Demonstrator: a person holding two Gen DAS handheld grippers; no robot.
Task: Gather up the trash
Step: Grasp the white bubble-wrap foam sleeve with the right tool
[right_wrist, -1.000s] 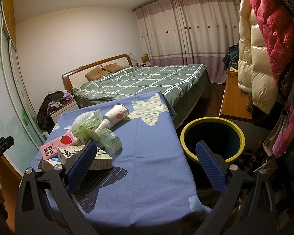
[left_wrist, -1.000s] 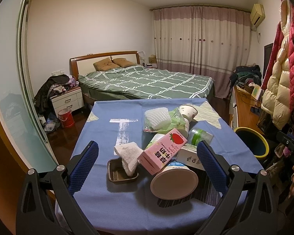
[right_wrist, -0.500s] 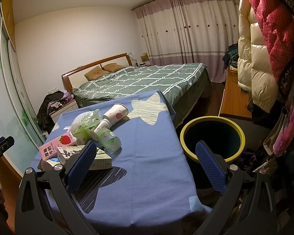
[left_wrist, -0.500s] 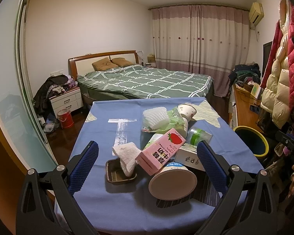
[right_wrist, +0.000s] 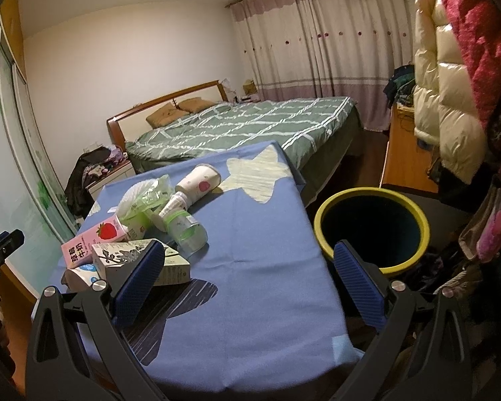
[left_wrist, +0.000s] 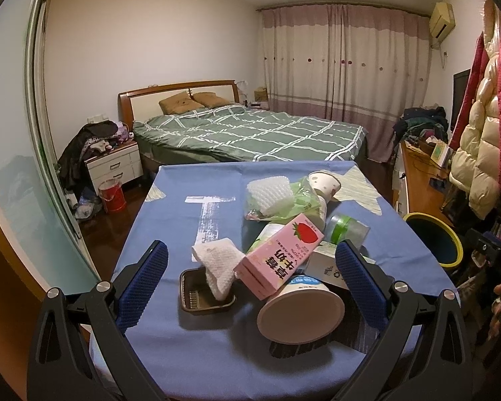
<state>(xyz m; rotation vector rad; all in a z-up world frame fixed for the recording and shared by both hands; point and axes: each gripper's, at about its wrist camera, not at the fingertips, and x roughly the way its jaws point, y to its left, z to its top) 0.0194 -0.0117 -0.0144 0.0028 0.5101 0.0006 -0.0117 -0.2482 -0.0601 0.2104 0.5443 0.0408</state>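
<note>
On the left side of the blue tablecloth (left_wrist: 170,220) the left gripper (left_wrist: 250,277) hangs above the near edge with its jaws spread wide and nothing between them. Between its blue pads lies most of the trash: a small dark tray (left_wrist: 203,294) with a crumpled white tissue (left_wrist: 217,264) drooping into it, then a pink strawberry milk carton (left_wrist: 280,255) leaning tilted over a white tub (left_wrist: 300,310) that lies on its side. Behind the carton sit a white foam net (left_wrist: 270,192) in a green plastic bag (left_wrist: 300,200) and a tipped paper cup (left_wrist: 324,182); a clear green-banded bottle (left_wrist: 347,230) lies to the right (touching the pile). A pale carton (right_wrist: 140,260) lies flat by the tub, partly hidden by the right gripper's left finger.

Further right, the right gripper (right_wrist: 247,277) is also opened wide and empty, over bare cloth near the table's right edge. Just beside that edge, on the floor, stands the yellow-rimmed bin (right_wrist: 372,193). Puffy coats (right_wrist: 451,77) hang at the far right, crowding the bin.
</note>
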